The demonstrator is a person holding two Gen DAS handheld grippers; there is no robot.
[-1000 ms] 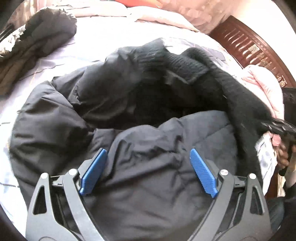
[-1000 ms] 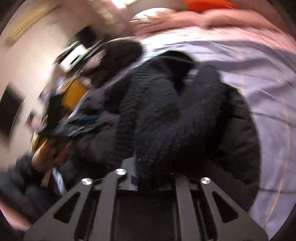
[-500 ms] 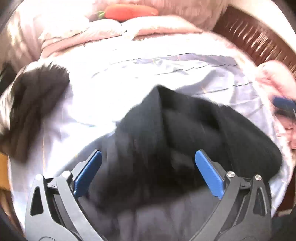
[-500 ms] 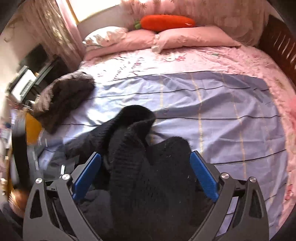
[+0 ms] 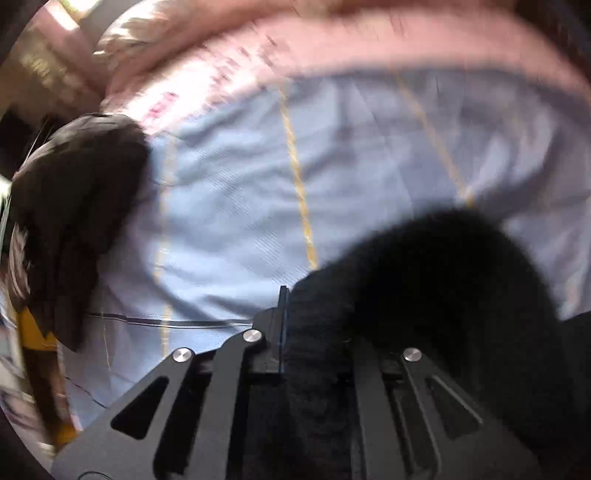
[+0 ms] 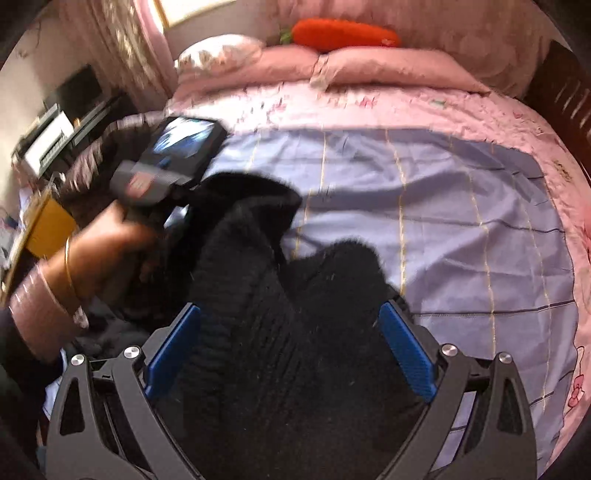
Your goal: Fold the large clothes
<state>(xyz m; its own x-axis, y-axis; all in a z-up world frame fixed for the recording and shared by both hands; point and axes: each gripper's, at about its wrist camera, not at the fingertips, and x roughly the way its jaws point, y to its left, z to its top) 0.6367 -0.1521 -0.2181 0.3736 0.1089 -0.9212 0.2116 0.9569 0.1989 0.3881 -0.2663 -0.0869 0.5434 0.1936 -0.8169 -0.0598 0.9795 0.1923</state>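
Right wrist alone shows the orange carrot cushion (image 6: 345, 33) behind pink pillows (image 6: 391, 68).

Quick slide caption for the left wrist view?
Left gripper shut on black knit garment above blue striped sheet.

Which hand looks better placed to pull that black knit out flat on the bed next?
Probably the left. The left tool is shut on the black knit already, so it could drag it over the blue sheet. The right tool stands open over the knit, gripping nothing.
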